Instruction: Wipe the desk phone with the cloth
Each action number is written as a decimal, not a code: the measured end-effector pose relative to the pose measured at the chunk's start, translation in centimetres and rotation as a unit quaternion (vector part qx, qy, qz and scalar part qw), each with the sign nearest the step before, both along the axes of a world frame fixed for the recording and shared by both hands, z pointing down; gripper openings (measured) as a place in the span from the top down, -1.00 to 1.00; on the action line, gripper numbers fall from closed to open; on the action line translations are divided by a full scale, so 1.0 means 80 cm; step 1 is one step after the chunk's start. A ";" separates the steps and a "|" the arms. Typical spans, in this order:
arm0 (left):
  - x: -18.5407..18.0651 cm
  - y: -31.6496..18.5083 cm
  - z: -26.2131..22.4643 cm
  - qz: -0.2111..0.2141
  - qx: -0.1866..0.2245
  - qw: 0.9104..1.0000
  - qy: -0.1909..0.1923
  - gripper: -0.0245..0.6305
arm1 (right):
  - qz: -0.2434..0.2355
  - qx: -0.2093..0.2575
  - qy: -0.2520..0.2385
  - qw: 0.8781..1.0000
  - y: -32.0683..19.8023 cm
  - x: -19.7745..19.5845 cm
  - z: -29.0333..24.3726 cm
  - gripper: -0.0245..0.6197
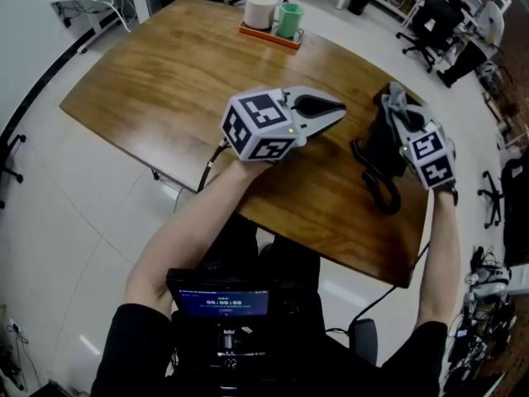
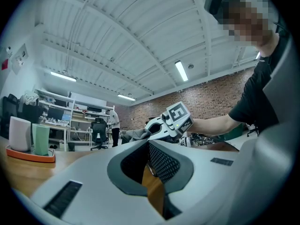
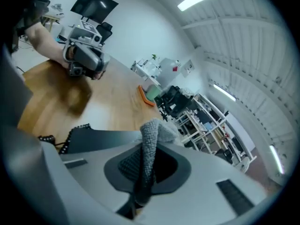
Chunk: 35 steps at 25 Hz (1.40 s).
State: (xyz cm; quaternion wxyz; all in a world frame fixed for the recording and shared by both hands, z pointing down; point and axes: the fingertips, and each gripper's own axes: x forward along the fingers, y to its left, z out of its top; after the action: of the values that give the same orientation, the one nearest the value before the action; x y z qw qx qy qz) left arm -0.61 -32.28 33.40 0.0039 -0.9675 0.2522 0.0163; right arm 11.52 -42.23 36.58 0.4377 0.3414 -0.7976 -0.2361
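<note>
Right gripper [image 1: 402, 116] pinches cloth [image 1: 394, 98] over phone [image 1: 378, 154] beside table's [image 1: 165, 81] right edge.

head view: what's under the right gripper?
The black desk phone, on the table. The right gripper, shut on the grey cloth, hangs over it. Gripper and cloth cover most of the phone's top, so keypad and handset cannot be made out.

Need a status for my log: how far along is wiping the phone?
Done: the right gripper is shut on the grey cloth. In hand: it holds the cloth at the black desk phone; contact is unclear. Left: likely most of the wiping. The left gripper, shut and empty, hovers above the desk.
</note>
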 end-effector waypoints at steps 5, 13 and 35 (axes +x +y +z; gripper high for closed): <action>0.000 0.001 0.001 0.000 0.000 1.000 -0.003 0.93 | -0.066 -0.035 0.058 0.996 0.074 -0.013 0.032 0.85; 0.006 0.002 0.002 0.004 0.001 1.000 -0.003 0.93 | -0.121 -0.076 0.040 0.989 0.131 -0.007 0.017 0.85; 0.003 0.001 0.001 0.000 0.003 1.000 -0.005 0.93 | -0.037 -0.037 0.025 0.998 0.056 0.005 0.026 0.85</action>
State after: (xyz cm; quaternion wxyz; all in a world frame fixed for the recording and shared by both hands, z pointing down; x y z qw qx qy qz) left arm -0.40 -32.20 33.51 0.0076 -0.9676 0.2522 0.0122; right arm 11.90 -37.74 38.69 0.4605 0.2891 -0.8070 -0.2304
